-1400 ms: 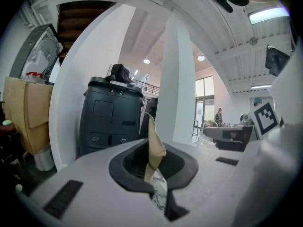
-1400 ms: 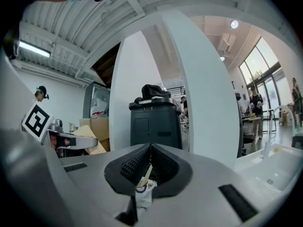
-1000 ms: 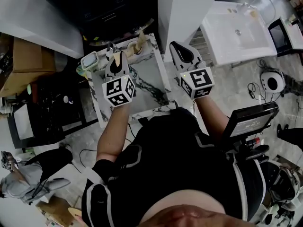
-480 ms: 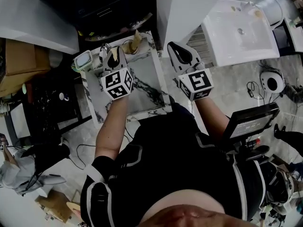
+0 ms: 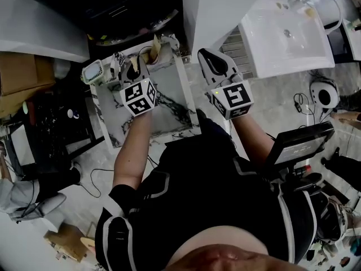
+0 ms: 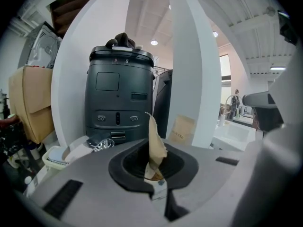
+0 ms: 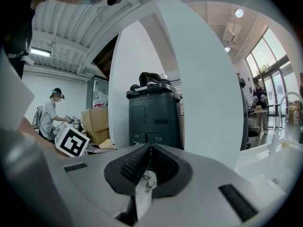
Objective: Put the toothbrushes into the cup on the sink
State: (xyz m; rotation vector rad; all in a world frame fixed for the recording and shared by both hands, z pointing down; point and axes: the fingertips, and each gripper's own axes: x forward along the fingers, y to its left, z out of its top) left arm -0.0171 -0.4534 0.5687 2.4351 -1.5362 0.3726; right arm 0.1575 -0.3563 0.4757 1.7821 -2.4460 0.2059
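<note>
Left claw: the left claw point(image 5: 135, 69) is held out over the far end of the white, black-veined marble desk point(image 5: 169, 114). The bare forearm point(image 5: 132, 145) is stretched forward and the marker cube point(image 5: 138, 97) faces up. Its jaws are drawn together on a thin tan paper packet with a saw-toothed top edge point(image 6: 154, 143).
Right claw: the right claw point(image 5: 210, 61) is held about level with the left one, past the desk's right edge and below the broad white pillar point(image 5: 220, 16). Its jaws are pressed fully together with nothing in them.
Between the claws: they are well apart, both aimed away from the person.
Ahead of the left claw: a dark grey boxy machine point(image 6: 118, 103) fills the middle. A printed brown paper bag point(image 6: 182, 129) sits at the pillar's foot, to the right.
To the left: a pale plastic basket point(image 6: 57, 157) with a bunch of shiny metal bits point(image 6: 102, 144) just beside it, and a tan cardboard box point(image 6: 33, 103) further out.
In the way: the pillar stands between the desk and the white rectangular sink point(image 5: 285, 35), which lies well off to the right.
Packet's lie: its long axis runs along the jaws, upright in the left gripper view. The toothed end points away from the claw and the lower end sits down in the hollow between the black pads.
Toothbrush: I cannot tell whether the packet holds one.
Cup: the bits on the sink's far rim are too small to name.
</note>
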